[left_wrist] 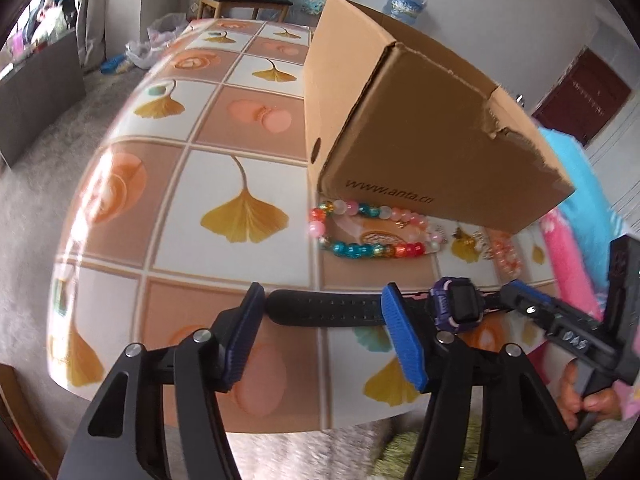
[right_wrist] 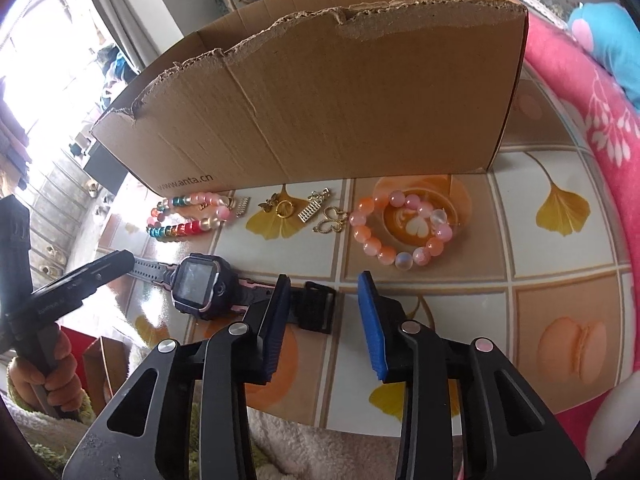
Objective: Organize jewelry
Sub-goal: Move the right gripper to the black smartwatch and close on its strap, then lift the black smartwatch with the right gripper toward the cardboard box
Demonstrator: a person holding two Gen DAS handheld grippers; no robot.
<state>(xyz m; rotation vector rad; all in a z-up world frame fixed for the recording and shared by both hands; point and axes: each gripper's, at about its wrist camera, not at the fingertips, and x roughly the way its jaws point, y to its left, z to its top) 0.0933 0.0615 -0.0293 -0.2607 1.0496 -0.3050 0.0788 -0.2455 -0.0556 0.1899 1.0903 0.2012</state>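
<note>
Watch (right_wrist: 199, 285) lies flat, strap along table edge (right_wrist: 360, 424).

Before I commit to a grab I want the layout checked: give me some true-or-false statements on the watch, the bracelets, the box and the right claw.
1. The watch lies flat on the table, in front of the cardboard box. True.
2. The pink bracelet is inside the box. False: it lies on the table, outside the box's front wall.
3. The multicoloured bracelet lies close to the box's front wall. True.
4. The right claw is shut on the watch face. False: its jaws stand apart at the strap's buckle end.
5. The gold charms lie between the two bracelets. True.
</note>
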